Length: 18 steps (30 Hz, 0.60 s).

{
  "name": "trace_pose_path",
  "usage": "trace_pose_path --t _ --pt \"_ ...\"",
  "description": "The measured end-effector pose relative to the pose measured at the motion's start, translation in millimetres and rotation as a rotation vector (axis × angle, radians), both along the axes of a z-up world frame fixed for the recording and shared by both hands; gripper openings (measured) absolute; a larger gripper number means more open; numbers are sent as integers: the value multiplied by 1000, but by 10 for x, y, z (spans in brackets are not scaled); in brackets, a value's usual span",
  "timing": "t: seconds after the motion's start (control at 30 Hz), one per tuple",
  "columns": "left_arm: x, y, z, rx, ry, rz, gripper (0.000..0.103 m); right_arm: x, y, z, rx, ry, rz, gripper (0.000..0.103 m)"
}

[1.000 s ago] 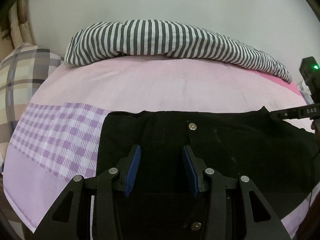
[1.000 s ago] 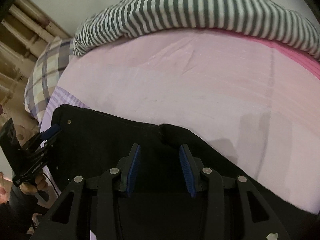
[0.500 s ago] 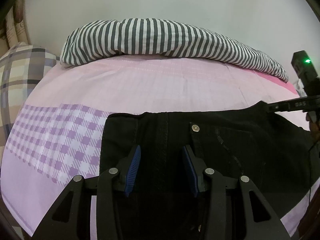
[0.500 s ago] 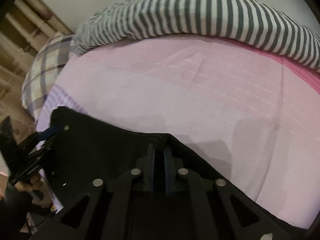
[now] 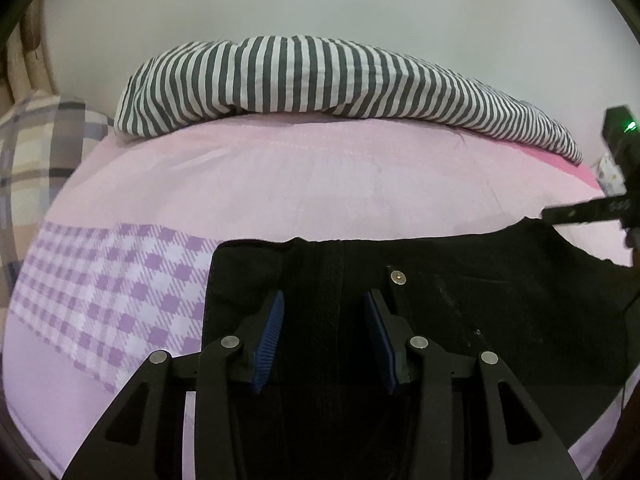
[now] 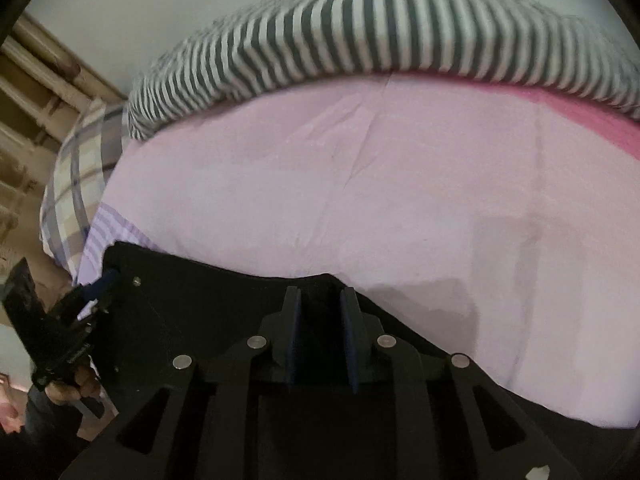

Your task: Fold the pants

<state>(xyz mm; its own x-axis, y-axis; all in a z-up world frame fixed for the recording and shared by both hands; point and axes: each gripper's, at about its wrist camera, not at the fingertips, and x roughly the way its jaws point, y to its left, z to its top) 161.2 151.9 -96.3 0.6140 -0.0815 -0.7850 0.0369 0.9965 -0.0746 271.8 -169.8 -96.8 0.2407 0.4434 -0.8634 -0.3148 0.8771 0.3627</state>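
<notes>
Black pants (image 5: 500,312) lie spread on the pink bed sheet (image 5: 320,184), waistband toward the far side, with a metal button (image 5: 398,277) showing. My left gripper (image 5: 324,294) hovers open over the waistband, its blue pads apart on either side of the fly seam. In the right wrist view it shows as a blue-tipped left gripper (image 6: 105,283) at the pants' (image 6: 200,300) left corner. My right gripper (image 6: 320,290) is at the pants' far edge. Its jaws are opening, with a narrow gap and dark cloth between them. The left wrist view shows the right gripper (image 5: 560,214) at the raised right corner.
A grey-and-white striped duvet (image 5: 320,76) lies bunched along the wall at the back. A plaid pillow (image 5: 28,148) sits at the left, beside a purple checked patch (image 5: 112,284) of sheet. A wooden bed frame (image 6: 32,92) stands far left. A hand (image 6: 68,392) holds the left gripper.
My right gripper closed fully at the pants' far edge, then parted again to a narrow gap. The left gripper kept its place and the same gap.
</notes>
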Motion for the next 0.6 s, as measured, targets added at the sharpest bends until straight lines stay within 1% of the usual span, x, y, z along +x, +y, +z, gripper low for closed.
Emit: trace_pose_path --t 0.07,0.13,0.23,0.33,0.43,0.53,0.6 --pt "-64 -24 60 10 -25 -13 44 -108 -145 160 -1 -39 -23 21" --pt "-149 -50 151 19 -57 -19 44 -245 -285 276 -33 -73 -45 22" --pt "-244 -97 256 14 -84 -30 44 -430 -444 316 -75 -83 -65 22" --pt "-364 -218 340 -4 -108 -71 45 -653 -559 223 -106 -65 -97 22" --pt "-442 -402 285 -32 -83 -131 45 -795 -608 61 -128 -43 -122 22" --pt "-486 -602 180 -11 -54 -182 45 -827 -645 -56 -135 -36 -157 22" --pt "-478 -693 102 -8 -28 -204 45 -800 -633 -113 -178 -56 -172 22"
